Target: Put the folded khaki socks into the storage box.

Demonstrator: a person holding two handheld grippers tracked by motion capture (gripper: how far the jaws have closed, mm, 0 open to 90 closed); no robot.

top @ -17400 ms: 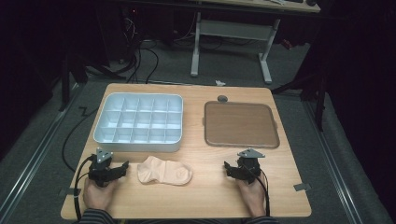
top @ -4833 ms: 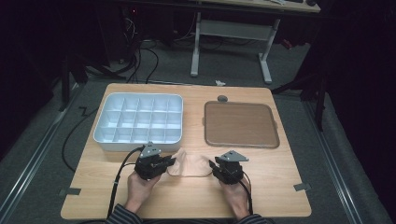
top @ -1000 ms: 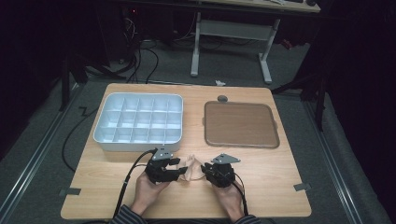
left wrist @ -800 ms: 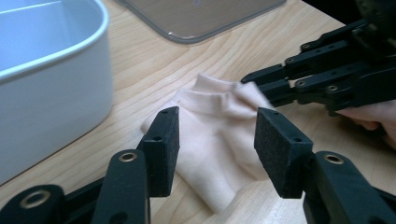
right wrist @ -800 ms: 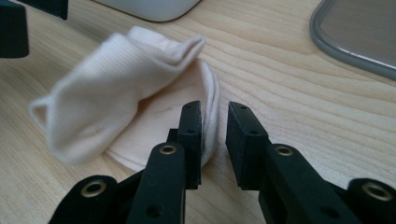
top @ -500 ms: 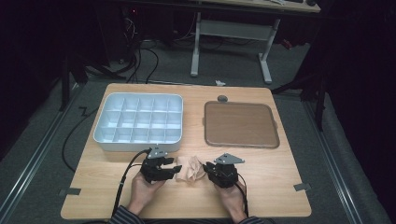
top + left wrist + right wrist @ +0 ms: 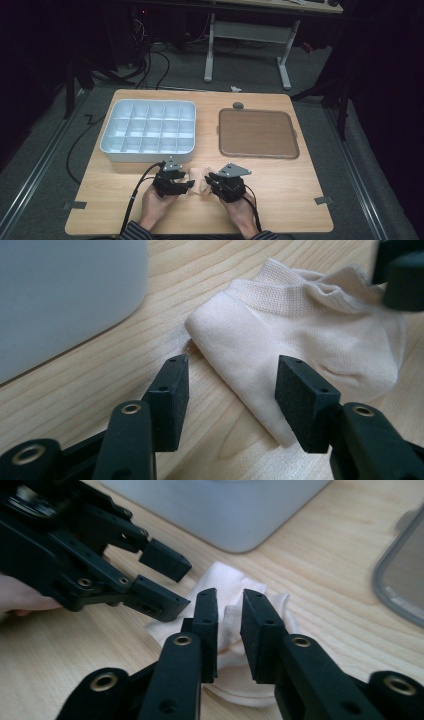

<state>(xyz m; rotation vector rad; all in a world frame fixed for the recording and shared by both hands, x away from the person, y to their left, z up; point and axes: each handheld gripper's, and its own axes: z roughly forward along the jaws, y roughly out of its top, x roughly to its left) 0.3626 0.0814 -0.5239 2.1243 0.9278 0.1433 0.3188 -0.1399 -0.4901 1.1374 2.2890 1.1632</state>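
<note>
Sock sits on the desk near the front edge, bunched up between the two grippers, just in front of the white compartment tray. It's a pale cream ankle sock, folded over itself; the left gripper view shows the ribbed cuff band at the far side and a folded edge running down toward the camera. Left gripper: jaws standing well apart, and they have just been opening further. The folded sock edge lies between them, close to the right-hand pad, but neither pad presses on the cloth, so no grip there. Bare wood under the left-hand pad. Right gripper: jaws pulled in close with a narrow gap, a raised fold of sock pinched in that gap; fabric bulges out above and below the pads. Reads as a hold on the sock. In the right gripper view the left gripper comes in from the upper left, its two pads hovering over the near side of the sock. From the high view both grippers face each other across the sock, hands behind them at the desk's front edge, cables trailing back. Brown flat tray sits to the right of the white one, well apart from the sock. Small dark round thing just behind the brown tray; can't tell what it is.
</note>
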